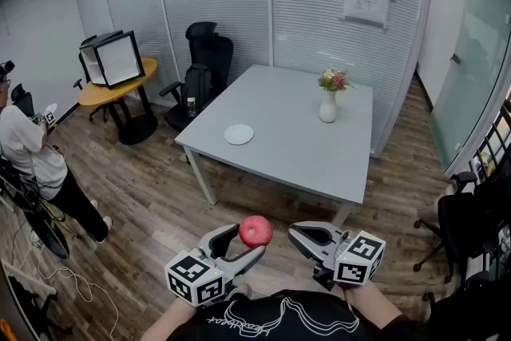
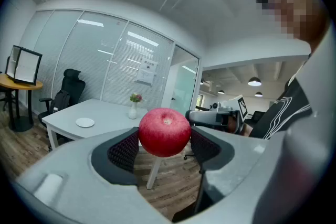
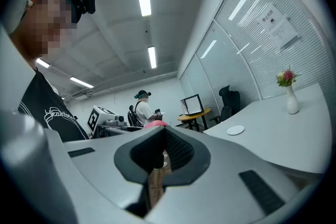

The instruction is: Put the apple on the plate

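Note:
A red apple [image 1: 255, 231] [image 2: 164, 131] is clamped between the black pads of my left gripper [image 1: 243, 241] [image 2: 164, 140], held in the air well short of the grey table [image 1: 295, 148]. A small white plate [image 1: 239, 134] [image 2: 84, 123] [image 3: 235, 130] lies near the table's left edge, far ahead of the apple. My right gripper [image 1: 294, 232] [image 3: 160, 153] hovers just right of the apple, its jaws together with nothing in them. In the right gripper view the apple [image 3: 153, 124] only peeks over the jaws.
A white vase with flowers [image 1: 328, 106] stands on the table's far side. A black office chair [image 1: 209, 52] is behind the table, and a round yellow table [image 1: 120, 80] with a light box sits left. A person [image 1: 32, 156] stands far left. Another chair [image 1: 471, 227] is right.

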The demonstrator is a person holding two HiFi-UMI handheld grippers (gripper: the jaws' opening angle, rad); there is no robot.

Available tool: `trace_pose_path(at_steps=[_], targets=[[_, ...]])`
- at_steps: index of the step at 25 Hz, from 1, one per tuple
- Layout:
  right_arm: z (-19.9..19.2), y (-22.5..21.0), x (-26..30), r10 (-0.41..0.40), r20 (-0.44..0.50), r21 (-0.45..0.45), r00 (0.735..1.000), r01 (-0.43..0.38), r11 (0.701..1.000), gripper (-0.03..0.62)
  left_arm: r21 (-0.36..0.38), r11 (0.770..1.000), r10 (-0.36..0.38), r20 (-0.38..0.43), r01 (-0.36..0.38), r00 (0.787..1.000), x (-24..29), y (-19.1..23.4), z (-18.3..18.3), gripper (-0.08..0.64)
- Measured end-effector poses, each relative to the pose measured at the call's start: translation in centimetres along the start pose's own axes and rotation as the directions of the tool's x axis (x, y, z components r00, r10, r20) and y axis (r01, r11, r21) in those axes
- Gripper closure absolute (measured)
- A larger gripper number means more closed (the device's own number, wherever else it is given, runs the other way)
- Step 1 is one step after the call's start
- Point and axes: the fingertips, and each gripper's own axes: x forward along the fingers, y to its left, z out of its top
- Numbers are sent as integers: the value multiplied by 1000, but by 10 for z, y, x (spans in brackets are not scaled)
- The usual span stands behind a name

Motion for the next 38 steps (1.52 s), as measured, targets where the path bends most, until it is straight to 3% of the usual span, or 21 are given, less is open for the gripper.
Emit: trace_pose_path(at_steps=[8,20,29,38], targets=[[4,-2,-12,-9,5,-3,1000,9,1000,583,16,1000,-6,-3,6,1000,5,-12,5,242],[-11,-37,6,-63,-3,78,998,63,995,583,-12,1000,-29,-11,29,1000,22,20,-6,242],[1,-98,67,-92,-13,110,996,93,990,583,-34,997,-77,-36,75,996,60,100,11,242],[16,-193,163,-134,-19,147,991,135,980,583,-32,994,-107,-65,105,992,111,225,41,242]])
